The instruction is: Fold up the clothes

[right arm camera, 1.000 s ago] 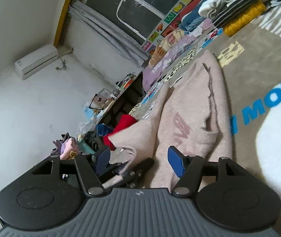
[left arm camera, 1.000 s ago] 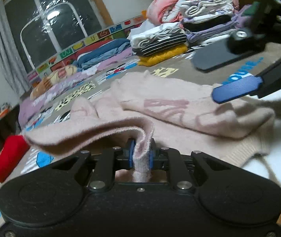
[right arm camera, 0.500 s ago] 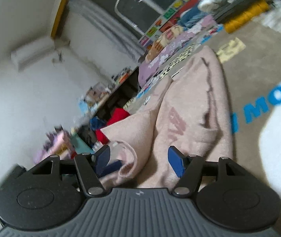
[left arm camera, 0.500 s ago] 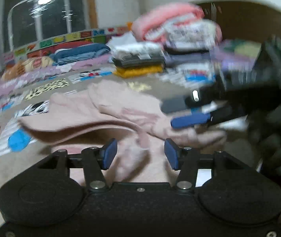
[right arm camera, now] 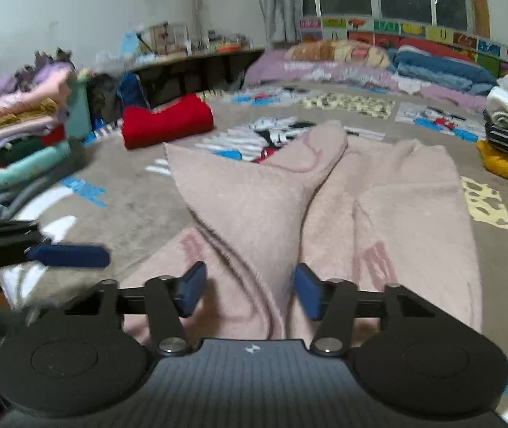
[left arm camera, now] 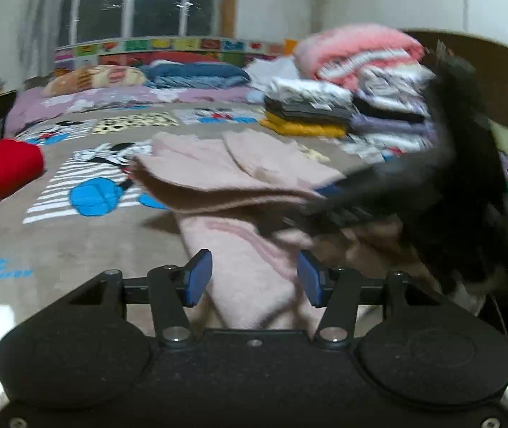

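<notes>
Sweater (right arm camera: 379,214), pink, lay partly folded on bed blanket (right arm camera: 140,192), centre of both frames; left gripper (left arm camera: 250,278) spread wide, gripping nothing, sweater fabric beneath; right gripper (right arm camera: 250,290) likewise spread, raised fold between fingers, unpinched; folded stacks (left arm camera: 343,107) upper right of left view.

The pink sweater (right arm camera: 379,214) is soft, fuzzy cloth with a fluffy, rough top. The blanket (right arm camera: 140,192) under it is flat, matt cloth with printed pictures. The right gripper (right arm camera: 250,290) has dull black plastic arms, shiny round metal screws and matt blue pads (right arm camera: 307,294). The left gripper (left arm camera: 250,278) looks the same. The red cloth (right arm camera: 166,121) looks thick and soft.
</notes>
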Available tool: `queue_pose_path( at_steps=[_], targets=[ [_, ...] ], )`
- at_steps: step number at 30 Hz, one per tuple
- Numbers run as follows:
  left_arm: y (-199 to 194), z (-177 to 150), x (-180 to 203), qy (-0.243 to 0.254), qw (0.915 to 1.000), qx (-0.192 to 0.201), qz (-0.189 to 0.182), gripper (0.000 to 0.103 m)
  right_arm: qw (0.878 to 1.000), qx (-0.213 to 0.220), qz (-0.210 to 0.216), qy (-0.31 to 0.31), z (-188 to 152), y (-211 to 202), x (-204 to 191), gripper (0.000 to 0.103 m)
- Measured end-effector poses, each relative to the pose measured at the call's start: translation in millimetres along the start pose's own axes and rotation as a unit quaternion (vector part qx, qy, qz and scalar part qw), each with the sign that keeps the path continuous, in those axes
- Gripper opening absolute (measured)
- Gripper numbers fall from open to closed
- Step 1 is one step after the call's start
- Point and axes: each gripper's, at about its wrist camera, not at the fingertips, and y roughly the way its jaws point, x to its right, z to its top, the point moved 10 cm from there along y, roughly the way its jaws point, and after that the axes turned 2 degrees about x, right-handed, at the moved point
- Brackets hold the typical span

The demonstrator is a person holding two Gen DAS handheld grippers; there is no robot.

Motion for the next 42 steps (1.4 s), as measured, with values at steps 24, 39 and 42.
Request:
queue_pose_path(
  at_steps=[24,39,42],
  targets=[
    [10,-29,28,0.202,0.9772,-0.024,0.062,0.024,0.999,0.019,0.032,0.032,90,2,18,0.011],
    [18,-36,40,0.219,0.9735,-0.047,0.047,0.019,0.973,0.000,0.023,0.229,-10,6,112,0.010],
    [16,-34,40,0.207,0.9762,-0.052,0.039,0.019,0.973,0.013,0.023,0.231,-5,2,108,0.012]
  ],
)
